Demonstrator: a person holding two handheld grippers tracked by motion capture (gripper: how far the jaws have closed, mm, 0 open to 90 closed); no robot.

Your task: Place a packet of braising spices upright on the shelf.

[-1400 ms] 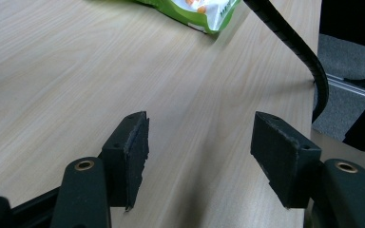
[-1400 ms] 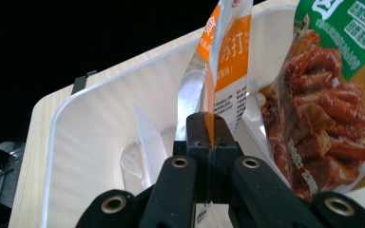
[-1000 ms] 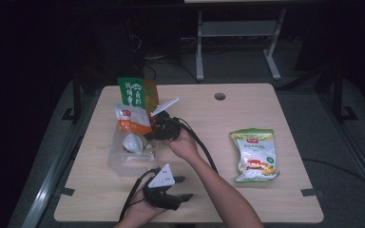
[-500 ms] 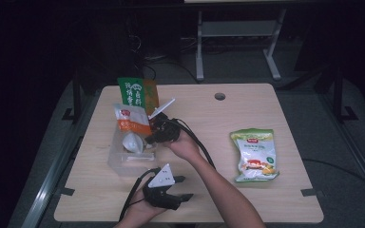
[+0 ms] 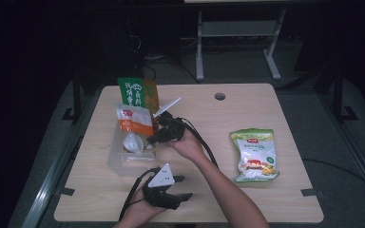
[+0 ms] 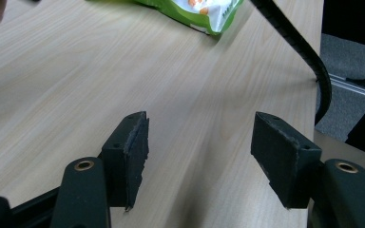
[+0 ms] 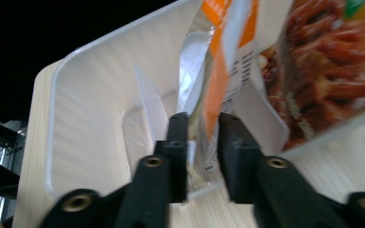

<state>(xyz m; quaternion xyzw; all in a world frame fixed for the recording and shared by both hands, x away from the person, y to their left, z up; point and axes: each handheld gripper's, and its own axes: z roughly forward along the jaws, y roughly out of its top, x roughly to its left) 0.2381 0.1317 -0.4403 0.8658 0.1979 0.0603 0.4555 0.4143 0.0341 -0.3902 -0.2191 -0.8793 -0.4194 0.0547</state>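
Observation:
A clear plastic bin (image 5: 123, 161) sits at the left of the table and holds an upright orange-and-white packet (image 5: 134, 121) and a silvery white packet (image 5: 132, 141). My right gripper (image 5: 158, 137) reaches over the bin's near wall (image 7: 90, 71). Its jaws have just been opening, and the lower edge of the orange-and-white packet (image 7: 223, 71) stands loosely between them (image 7: 203, 142). My left gripper (image 5: 184, 187) rests near the table's front edge, open, with bare wood between its pads (image 6: 199, 142).
A green packet (image 5: 135, 92) stands behind the bin. A green chips bag (image 5: 255, 154) lies flat at the right, its corner also seen in the left gripper view (image 6: 199, 12). A black cable (image 6: 304, 47) hangs over the table edge. A cable hole (image 5: 220, 96) is at the back.

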